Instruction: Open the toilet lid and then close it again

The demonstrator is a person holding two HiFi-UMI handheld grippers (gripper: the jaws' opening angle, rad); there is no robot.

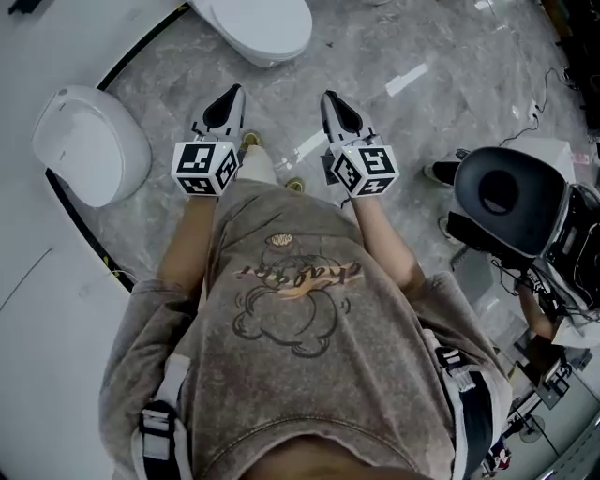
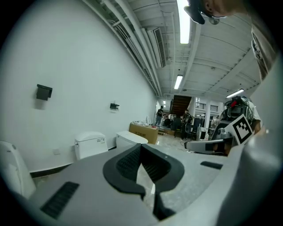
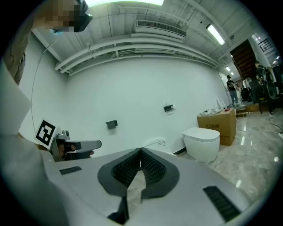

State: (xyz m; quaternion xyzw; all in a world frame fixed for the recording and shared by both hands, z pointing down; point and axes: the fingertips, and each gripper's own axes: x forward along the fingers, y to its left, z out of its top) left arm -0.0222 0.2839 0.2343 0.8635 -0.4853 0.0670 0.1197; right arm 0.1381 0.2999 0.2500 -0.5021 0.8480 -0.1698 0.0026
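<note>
Two white toilets stand by the wall, both with lids down: one ahead of me point(image 1: 255, 26) and one to the left point(image 1: 89, 141). My left gripper point(image 1: 230, 94) and right gripper point(image 1: 330, 97) are held side by side at chest height, well short of both toilets. Each is shut with nothing between its fingers. In the left gripper view the shut left gripper point(image 2: 141, 145) points toward the two toilets point(image 2: 90, 143) point(image 2: 131, 137). Beyond the shut right gripper point(image 3: 140, 150) in the right gripper view stands a toilet point(image 3: 202, 142).
A cardboard box point(image 2: 143, 131) point(image 3: 217, 126) sits past the toilets by the wall. A black seat-like device point(image 1: 511, 197) with cables stands at my right. Small black fixtures point(image 3: 111, 124) hang on the white wall. People point(image 2: 159, 115) stand far back in the hall.
</note>
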